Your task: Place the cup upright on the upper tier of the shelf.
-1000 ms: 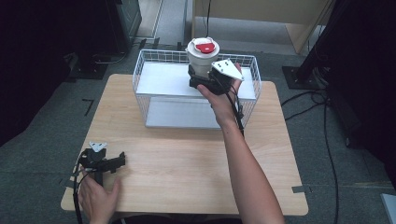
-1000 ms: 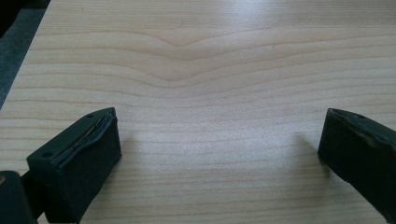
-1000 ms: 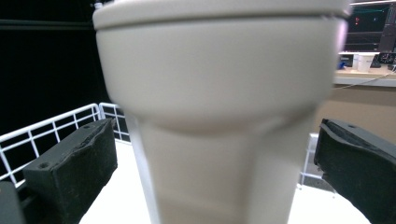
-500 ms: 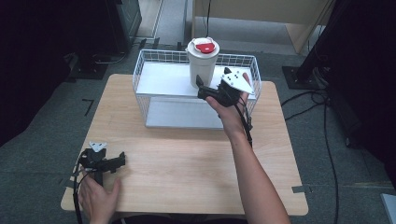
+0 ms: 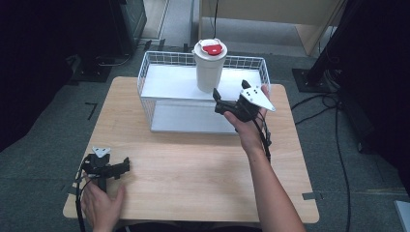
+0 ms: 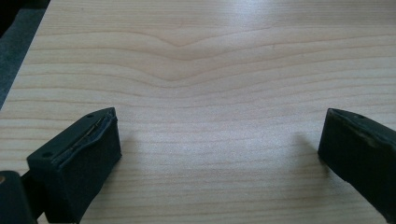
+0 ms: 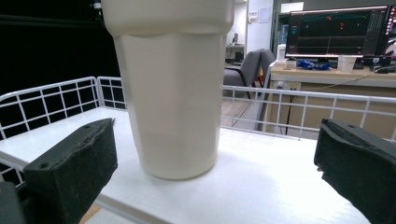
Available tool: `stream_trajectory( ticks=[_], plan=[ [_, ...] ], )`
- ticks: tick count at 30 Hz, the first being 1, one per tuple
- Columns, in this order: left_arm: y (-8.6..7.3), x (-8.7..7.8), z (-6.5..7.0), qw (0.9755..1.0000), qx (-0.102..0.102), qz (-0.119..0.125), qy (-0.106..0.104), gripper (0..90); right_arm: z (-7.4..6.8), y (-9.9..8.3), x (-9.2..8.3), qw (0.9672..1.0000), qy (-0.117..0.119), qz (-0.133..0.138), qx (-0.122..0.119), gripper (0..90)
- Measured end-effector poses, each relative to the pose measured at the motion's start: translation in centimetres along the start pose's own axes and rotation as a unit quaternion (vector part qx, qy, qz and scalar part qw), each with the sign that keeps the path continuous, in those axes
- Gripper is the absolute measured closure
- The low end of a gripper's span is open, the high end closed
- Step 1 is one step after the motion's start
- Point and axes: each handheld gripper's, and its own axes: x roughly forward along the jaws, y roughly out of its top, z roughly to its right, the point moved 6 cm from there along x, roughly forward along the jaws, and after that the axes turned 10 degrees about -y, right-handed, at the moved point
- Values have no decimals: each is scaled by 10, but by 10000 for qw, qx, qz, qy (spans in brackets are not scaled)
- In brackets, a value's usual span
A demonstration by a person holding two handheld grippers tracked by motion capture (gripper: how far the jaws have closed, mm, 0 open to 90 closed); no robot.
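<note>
A cream cup [image 5: 209,72] with a white lid and red tab stands upright on the white floor of a wire basket [image 5: 145,77] at the table's far side. My right gripper [image 5: 218,100] hovers just in front of the cup, over the basket's front right part, open and holding nothing. In the right gripper view the cup [image 7: 170,93] stands beyond the spread jaws of that gripper [image 7: 217,140], apart from them. My left gripper [image 5: 124,166] rests near the table's front left corner, open. In its own view, bare wood lies between the jaws of the left gripper [image 6: 219,140].
The wooden table [image 5: 193,164] has bare room between the basket and the front edge. Black stands and cables [image 5: 333,111] lie on the floor to the right. Beyond the basket rail [image 7: 299,95], a desk with a monitor [image 7: 336,28] stands far off.
My right gripper has drawn back from the cup, toward the person and slightly right, leaving the cup standing in the basket. The left gripper has not moved.
</note>
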Motion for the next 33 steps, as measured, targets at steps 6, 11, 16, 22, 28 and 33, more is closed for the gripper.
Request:
stream_trajectory(
  ticks=[6, 11, 16, 22, 28, 33],
  plan=[
    [0, 0, 0, 10000, 1, -7, -5, 0, 6, -3, -15, 10000, 62, 34, 14, 0],
    [0, 0, 0, 10000, -2, -6, -5, 0, 12, -6, -26, 9999, 17, 35, -100, 0],
    [0, 0, 0, 10000, 0, -10, -4, 0, 21, -13, -37, 9998, -73, 27, -160, 0],
    [0, 0, 0, 10000, 0, -9, -5, 0, 34, -25, -48, 9997, -178, -52, -136, 0],
    [0, 0, 0, 10000, -12, 1, -7, 0, 48, -37, -58, 9994, -303, -123, -128, 0],
    [0, 0, 0, 10000, -2, -12, -9, 0, 60, -46, -68, 9990, -402, -170, -90, 0]
  ],
)
